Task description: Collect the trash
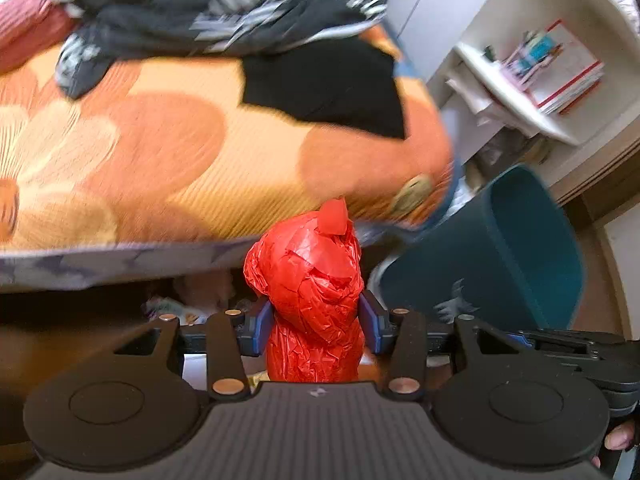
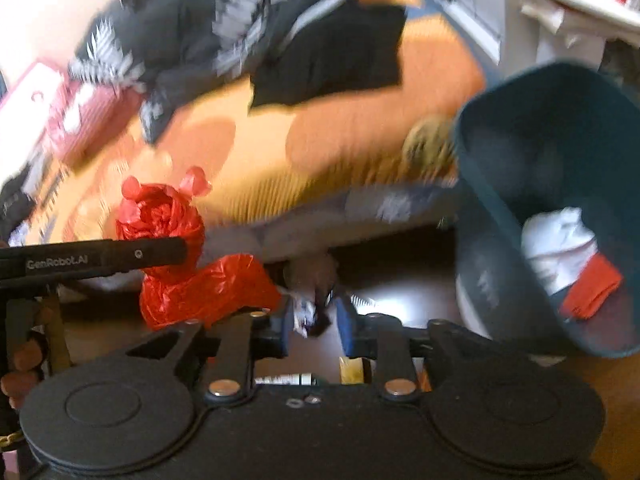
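Observation:
My left gripper is shut on a crumpled red plastic bag, which stands up between the blue pads. The same red bag shows at the left of the right wrist view, under the left gripper's black finger. My right gripper holds a small white and black crumpled scrap between its pads. A dark teal bin stands tilted at the right with white paper and a red piece inside. That bin lies right of the red bag.
A bed with an orange flowered cover fills the background, with black and striped clothes and a black cloth on it. Clutter lies in the dark under the bed. White shelves with papers stand at the far right.

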Demonstrator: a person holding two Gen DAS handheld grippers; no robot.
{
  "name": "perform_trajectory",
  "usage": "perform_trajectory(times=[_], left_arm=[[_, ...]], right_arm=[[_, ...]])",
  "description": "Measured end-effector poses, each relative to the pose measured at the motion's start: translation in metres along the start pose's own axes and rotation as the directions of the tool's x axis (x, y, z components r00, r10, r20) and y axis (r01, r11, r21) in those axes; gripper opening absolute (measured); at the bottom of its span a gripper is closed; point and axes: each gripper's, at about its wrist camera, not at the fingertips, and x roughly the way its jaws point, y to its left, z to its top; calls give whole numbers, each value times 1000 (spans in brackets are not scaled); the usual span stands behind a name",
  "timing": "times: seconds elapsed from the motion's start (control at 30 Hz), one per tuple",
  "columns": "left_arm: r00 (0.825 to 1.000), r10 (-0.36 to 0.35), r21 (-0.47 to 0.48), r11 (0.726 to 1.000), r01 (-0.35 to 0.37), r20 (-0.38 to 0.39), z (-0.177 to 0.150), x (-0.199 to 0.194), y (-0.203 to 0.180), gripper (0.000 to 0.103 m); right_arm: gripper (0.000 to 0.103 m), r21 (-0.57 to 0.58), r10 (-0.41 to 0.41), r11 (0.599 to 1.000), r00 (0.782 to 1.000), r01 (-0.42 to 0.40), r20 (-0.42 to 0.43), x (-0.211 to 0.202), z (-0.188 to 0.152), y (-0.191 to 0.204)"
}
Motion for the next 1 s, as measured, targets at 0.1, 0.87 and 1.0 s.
perform_trajectory(times=[0.1, 0.87, 1.0], left_arm=[[1000, 6, -19, 1000, -7, -25, -12, 14, 25, 44], [996, -8, -189, 982, -10, -94, -10, 112, 150, 44], [990, -5, -213, 977, -24, -138, -12, 126, 156, 44]], right_arm=[[31, -17, -12, 1000, 996, 11, -85, 48, -10, 13], [56, -144, -152, 985, 871, 95, -467, 357, -134, -1], [56, -154, -166, 982, 871, 106, -462, 381, -141, -1]])
